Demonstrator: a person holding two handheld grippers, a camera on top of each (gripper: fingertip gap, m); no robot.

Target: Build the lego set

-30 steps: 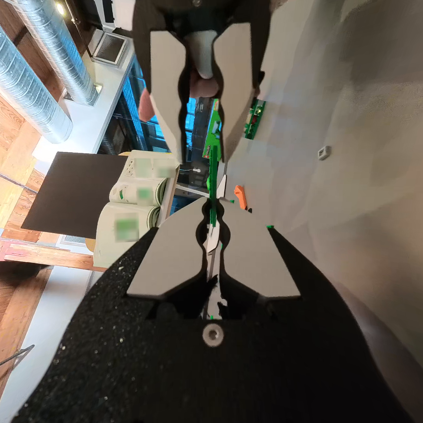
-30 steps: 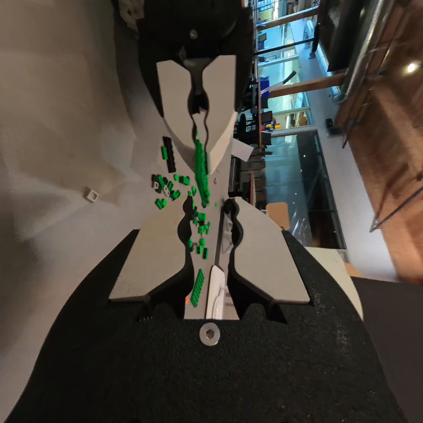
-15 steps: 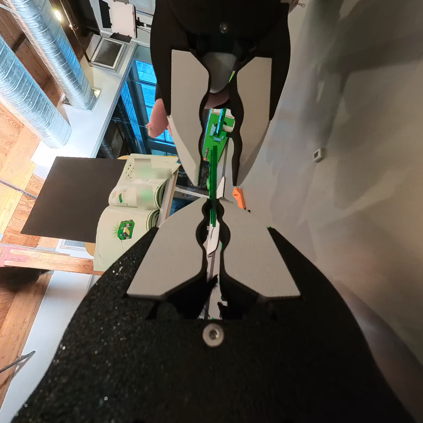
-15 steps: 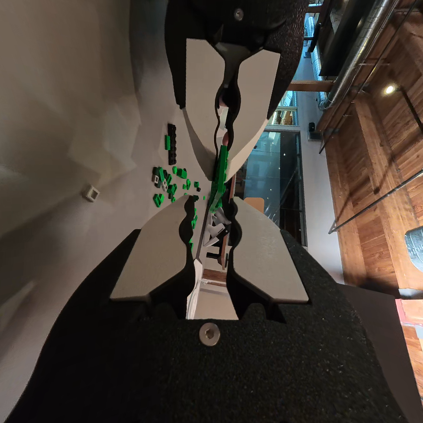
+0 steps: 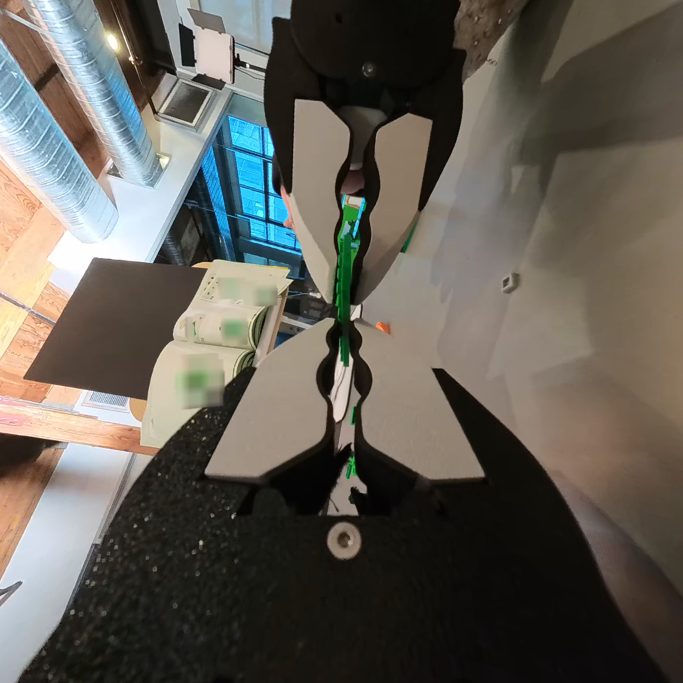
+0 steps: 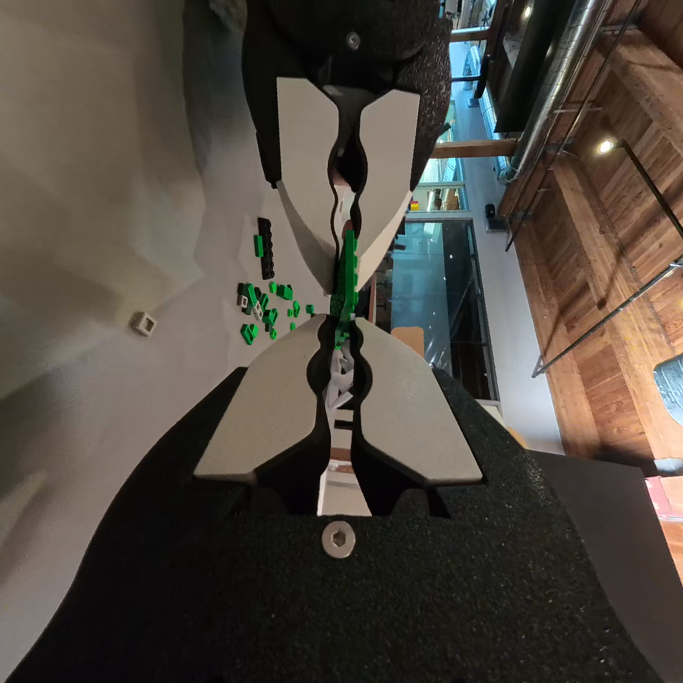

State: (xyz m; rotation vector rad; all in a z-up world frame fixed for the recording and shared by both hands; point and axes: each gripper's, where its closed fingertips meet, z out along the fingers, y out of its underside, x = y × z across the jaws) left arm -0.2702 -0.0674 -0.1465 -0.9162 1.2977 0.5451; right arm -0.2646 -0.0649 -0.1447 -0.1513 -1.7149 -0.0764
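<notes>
A long green lego plate [image 5: 346, 266] is seen edge-on, held up off the white table [image 5: 573, 332]. My left gripper [image 5: 344, 326] is shut on its near end. My right gripper [image 5: 343, 298] faces it from the far side, tip to tip, and is shut on the other end. In the right wrist view, my right gripper [image 6: 339, 320] clamps the plate [image 6: 348, 269] and the left gripper [image 6: 342, 291] holds it from the opposite side. A white part [image 6: 338, 380] shows between the right jaws behind the plate.
Loose green bricks [image 6: 266, 310], a black studded strip [image 6: 266, 247] and a small white square brick [image 6: 143, 323] lie on the table [image 6: 111, 184]. An open instruction booklet [image 5: 207, 332], a black board [image 5: 111, 325] and an orange piece [image 5: 382, 327] stand beyond. The tips of both grippers are at nearly the same place.
The right gripper was open and farther off; it has moved in toward the left gripper and closed onto the free end of the green plate. The left gripper kept its hold.
</notes>
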